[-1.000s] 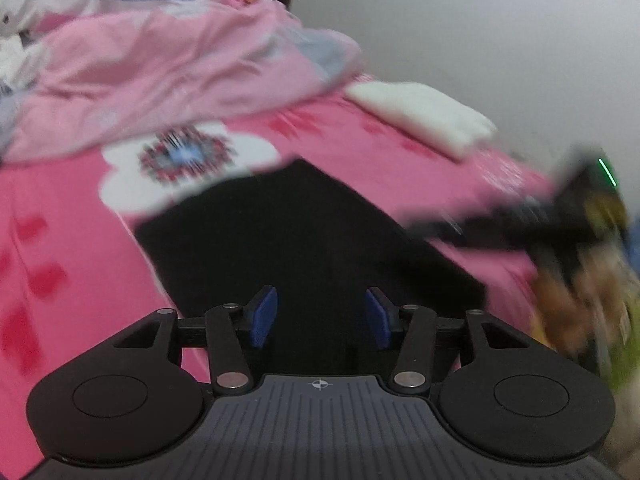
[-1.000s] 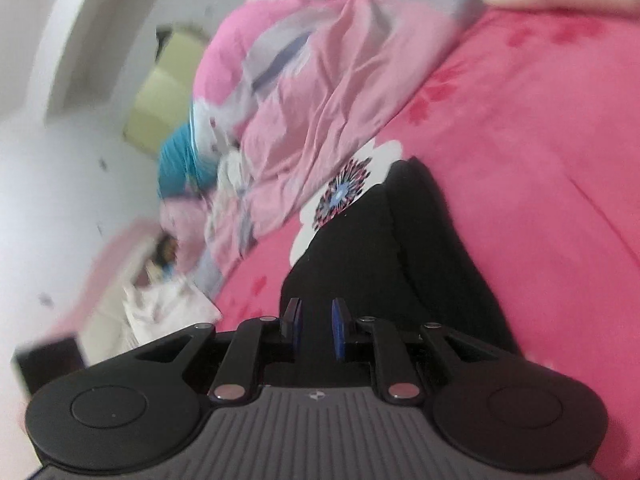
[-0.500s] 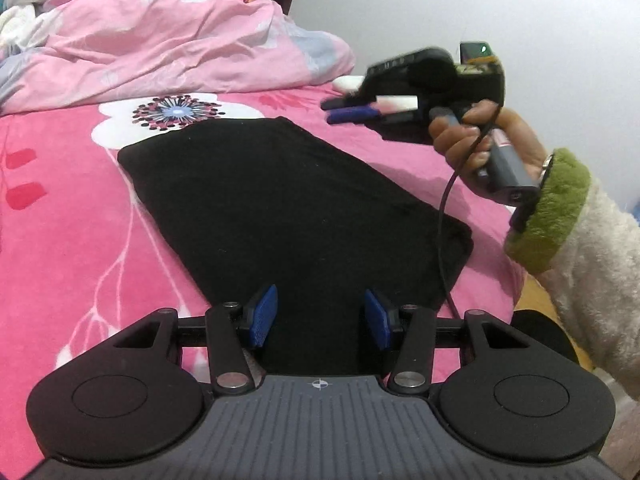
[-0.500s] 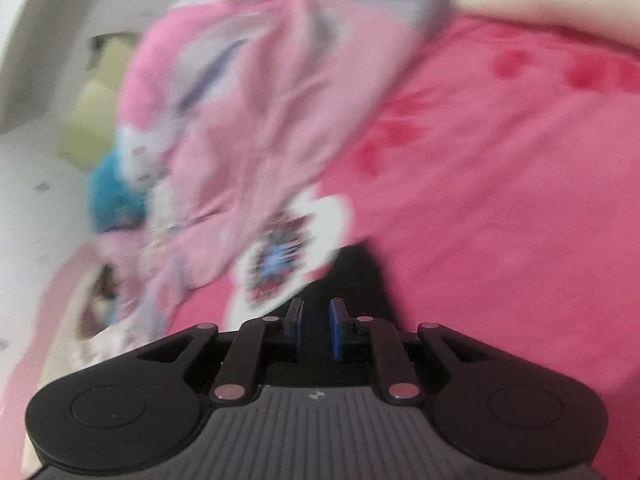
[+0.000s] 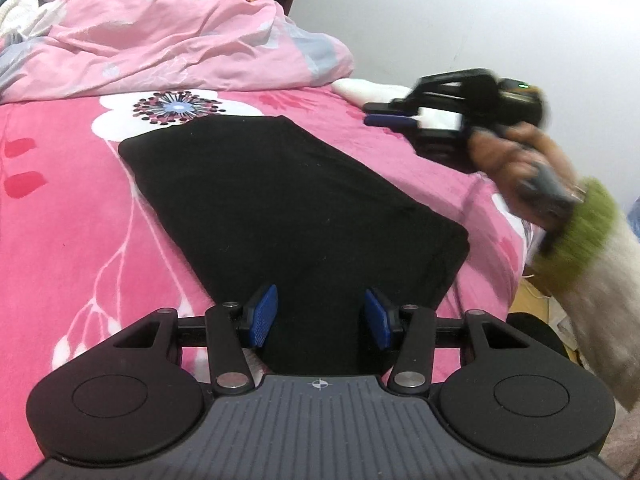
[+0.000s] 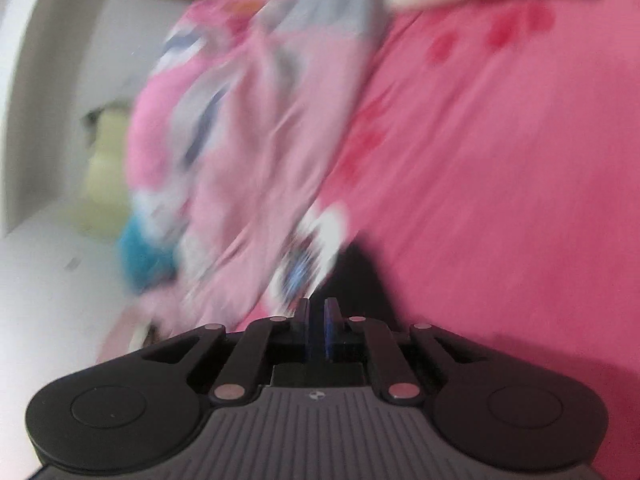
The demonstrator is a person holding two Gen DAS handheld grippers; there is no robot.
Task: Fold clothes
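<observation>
Above the folded black cloth garment [image 5: 288, 216], the right gripper [image 5: 394, 121] has pulled away nearly closed and empty, the left gripper [image 5: 318, 320] half-open, empty: fold apparently finished.

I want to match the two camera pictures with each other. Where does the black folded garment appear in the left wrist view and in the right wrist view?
Left wrist view: the black folded garment fills the centre, running from upper left down to the left gripper.
Right wrist view: only a dark, blurred corner shows low in the centre, just above the right gripper.
Shared landmark: the white flower print beside the garment's far end.
</observation>
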